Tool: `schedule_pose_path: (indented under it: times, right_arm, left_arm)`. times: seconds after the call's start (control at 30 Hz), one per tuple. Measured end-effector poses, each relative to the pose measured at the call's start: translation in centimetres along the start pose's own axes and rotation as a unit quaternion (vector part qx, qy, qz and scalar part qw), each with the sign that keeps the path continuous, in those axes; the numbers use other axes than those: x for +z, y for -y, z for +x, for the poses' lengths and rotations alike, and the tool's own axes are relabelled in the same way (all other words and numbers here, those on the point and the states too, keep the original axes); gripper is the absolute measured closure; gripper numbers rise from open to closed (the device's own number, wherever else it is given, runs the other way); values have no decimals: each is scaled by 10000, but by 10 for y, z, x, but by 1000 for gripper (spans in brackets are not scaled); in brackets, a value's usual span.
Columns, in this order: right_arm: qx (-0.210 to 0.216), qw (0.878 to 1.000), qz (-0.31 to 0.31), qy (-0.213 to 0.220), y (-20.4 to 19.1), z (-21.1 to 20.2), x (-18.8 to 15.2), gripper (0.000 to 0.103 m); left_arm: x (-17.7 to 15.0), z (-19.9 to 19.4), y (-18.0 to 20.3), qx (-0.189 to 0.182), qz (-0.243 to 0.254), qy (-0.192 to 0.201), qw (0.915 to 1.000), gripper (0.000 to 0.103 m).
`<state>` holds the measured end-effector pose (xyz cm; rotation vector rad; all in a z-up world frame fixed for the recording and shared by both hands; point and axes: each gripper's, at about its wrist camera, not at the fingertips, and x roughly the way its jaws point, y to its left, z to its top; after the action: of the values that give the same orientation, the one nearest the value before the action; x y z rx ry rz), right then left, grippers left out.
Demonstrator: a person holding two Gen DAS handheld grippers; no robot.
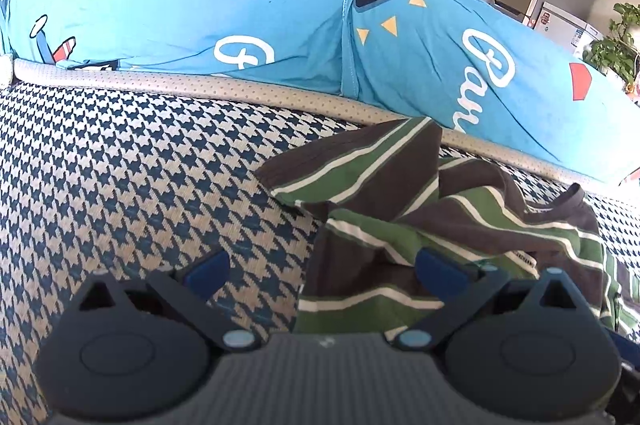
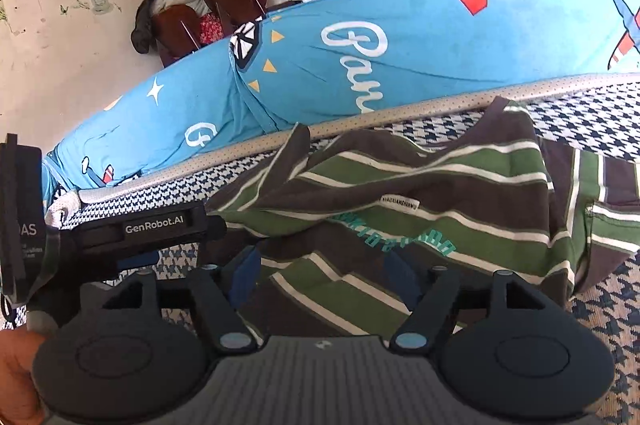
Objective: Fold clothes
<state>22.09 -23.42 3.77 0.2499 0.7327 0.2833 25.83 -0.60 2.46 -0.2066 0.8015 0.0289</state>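
1. A striped shirt (image 1: 420,209), brown and green with thin white lines, lies crumpled and partly folded on a houndstooth-patterned mat (image 1: 140,165)
2. Behind the mat runs a grey dotted border (image 1: 240,85), and beyond it a long blue cushion (image 1: 240,13) printed with white lettering, stars and small planes
3. In the left wrist view, the left hand-held gripper (image 1: 322,265) has its jaws wide apart; nothing is clamped between the blue pads
4. The left pad (image 1: 208,267) hangs over bare mat, while the right pad (image 1: 434,265) sits over the near left part of the shirt; I cannot tell whether it touches the cloth
5. The shirt spreads from the left hand-held gripper's middle toward the upper right, reaching the grey border
6. In the right wrist view, the right hand-held gripper (image 2: 324,275) also stands with jaws apart, gripping nothing, the shirt (image 2: 420,193) lying directly in front of and beneath it
7. Teal lettering (image 2: 396,235) on the shirt shows just beyond the right hand-held gripper's fingertips, with a small label above it
8. The left hand-held gripper's black body (image 2: 152,229) shows at the left of the right wrist view, just beside the shirt's left edge
9. A bit of a person's hand (image 2: 16,365) shows at the lower left corner
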Motion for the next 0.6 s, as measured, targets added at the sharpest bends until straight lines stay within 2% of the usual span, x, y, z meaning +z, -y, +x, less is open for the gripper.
schedule_pose_path:
  times: [0.1,0.23,0.47,0.6]
  right_arm:
    - [131,9991,204,-337,6,3,-1,33]
    - [-37,9979,187,-616,10,1,-6,33]
    - [-586,9959,2,-684,22,-10,-7,33]
    - [-635,9953,97,-725,32,-16,-6,33]
  left_arm:
    - [-5,-3,4,-65,85,-42,9999,0]
    - [-12,-10,10,-34,195,-10,9998,0]
    - [-22,-27,28,104,587,213,9980,0]
    - [-25,-33,38,103,717,336,9968,0]
